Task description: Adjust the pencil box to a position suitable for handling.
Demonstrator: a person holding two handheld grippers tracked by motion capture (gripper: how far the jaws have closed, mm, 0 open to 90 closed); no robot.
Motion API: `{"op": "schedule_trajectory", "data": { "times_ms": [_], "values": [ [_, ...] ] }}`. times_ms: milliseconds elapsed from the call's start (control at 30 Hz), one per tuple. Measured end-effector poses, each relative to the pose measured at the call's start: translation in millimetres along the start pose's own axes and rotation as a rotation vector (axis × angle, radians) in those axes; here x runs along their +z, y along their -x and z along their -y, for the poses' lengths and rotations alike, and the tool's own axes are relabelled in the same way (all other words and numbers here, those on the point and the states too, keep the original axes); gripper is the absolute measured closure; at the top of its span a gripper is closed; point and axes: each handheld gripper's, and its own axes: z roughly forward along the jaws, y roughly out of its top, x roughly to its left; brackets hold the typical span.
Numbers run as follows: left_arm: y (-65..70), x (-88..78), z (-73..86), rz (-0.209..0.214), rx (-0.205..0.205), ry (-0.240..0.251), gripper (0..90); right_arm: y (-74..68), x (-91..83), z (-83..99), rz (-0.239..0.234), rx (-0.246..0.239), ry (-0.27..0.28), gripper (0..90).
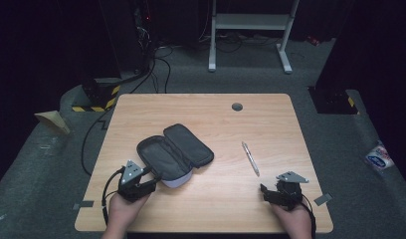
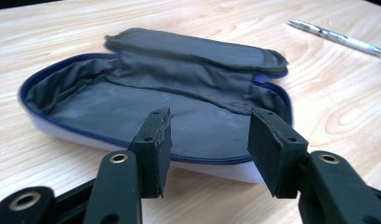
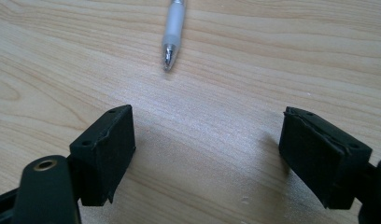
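Pencil case lies unzipped on the desk before my left tool, its jaws apart and empty near the rim; my right tool, also released, should close squarely around the pen just ahead.

Pen: barrel cut off by the top edge in the right gripper view, tip alone visible. Pencil case: near rim partly hidden behind the left gripper's pads. Floor packet: too small to identify.
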Motion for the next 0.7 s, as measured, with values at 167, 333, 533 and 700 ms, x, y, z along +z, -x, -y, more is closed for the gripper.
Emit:
{"op": "schedule_trajectory", "data": {
  "times_ms": [167, 333, 533, 700],
  "values": [
    [12.7, 3.3, 0.0, 0.02, 0.022, -0.004, 48.8, -0.2, -0.1, 0.0, -0.002, -0.001, 0.0, 18.7],
    [19.8, 7.7, 1.4, 0.038, 0.046, -0.017, 49.2, -0.4, 0.2, -0.3, -0.004, -0.006, 0.001, 19.0],
    [25.1, 12.8, 4.0, 0.052, 0.067, -0.042, 53.9, -0.6, 0.0, -0.2, -0.006, -0.006, 0.001, 19.5],
    [26.4, 17.6, 6.2, 0.053, 0.066, -0.07, 59.1, -0.8, 0.0, -0.2, -0.006, -0.007, 0.002, 19.7]
  ]
}}
